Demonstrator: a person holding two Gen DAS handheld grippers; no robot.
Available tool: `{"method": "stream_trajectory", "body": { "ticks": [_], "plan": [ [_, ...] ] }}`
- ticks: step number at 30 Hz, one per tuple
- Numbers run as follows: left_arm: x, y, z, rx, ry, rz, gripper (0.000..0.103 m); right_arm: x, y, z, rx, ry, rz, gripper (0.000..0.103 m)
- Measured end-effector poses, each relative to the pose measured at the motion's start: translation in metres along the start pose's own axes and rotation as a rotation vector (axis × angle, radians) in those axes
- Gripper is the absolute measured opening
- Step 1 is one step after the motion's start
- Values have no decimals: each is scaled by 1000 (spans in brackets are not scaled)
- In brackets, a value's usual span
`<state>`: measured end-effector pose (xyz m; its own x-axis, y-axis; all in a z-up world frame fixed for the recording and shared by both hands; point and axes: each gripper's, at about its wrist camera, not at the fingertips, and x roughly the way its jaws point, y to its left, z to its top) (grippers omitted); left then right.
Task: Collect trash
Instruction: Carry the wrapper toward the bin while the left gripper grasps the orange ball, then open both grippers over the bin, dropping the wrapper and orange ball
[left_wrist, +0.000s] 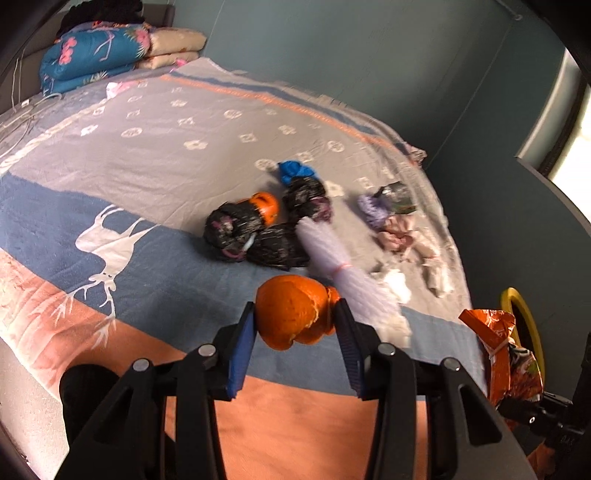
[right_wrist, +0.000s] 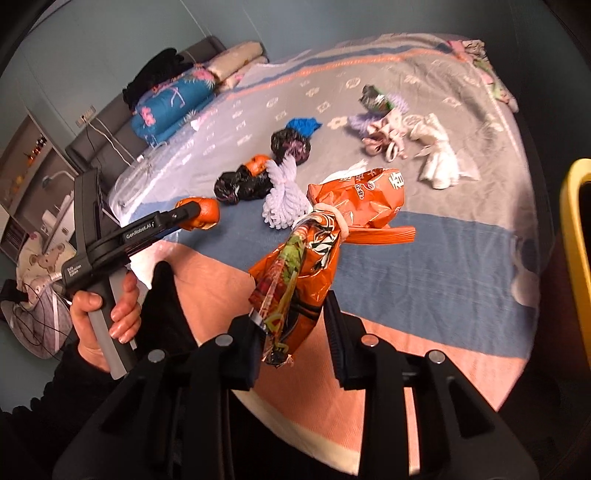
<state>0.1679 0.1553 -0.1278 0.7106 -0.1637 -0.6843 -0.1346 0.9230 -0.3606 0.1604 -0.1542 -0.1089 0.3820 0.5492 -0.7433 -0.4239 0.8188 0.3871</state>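
My left gripper is shut on an orange peel and holds it above the bed's near part; the peel also shows in the right wrist view. My right gripper is shut on an orange snack bag tied with a rubber band, held above the bed's edge; the bag also shows at the right in the left wrist view. More trash lies on the bedspread: black crumpled bags, a blue wad, a white foam net, tissues and a dark wrapper.
A yellow-rimmed bin stands at the bed's right side, also seen in the left wrist view. Folded quilts are stacked at the headboard. White cables lie at the bed's far left. A shelf stands by the wall.
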Motion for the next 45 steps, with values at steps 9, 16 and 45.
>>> {"method": "stream_trajectory", "body": {
  "ticks": [9,16,45],
  "plan": [
    [-32,-55,0,96,-39,-58,40,-61,-24,-12,42,-84,-29,29],
    [-42,-101,0,163,-44,-104,40,-100,-50,-18,82,-163,-75,29],
    [8,-286,-1,361,28,-353,41,-222,-160,-9,265,-385,-322,31]
  ]
}}
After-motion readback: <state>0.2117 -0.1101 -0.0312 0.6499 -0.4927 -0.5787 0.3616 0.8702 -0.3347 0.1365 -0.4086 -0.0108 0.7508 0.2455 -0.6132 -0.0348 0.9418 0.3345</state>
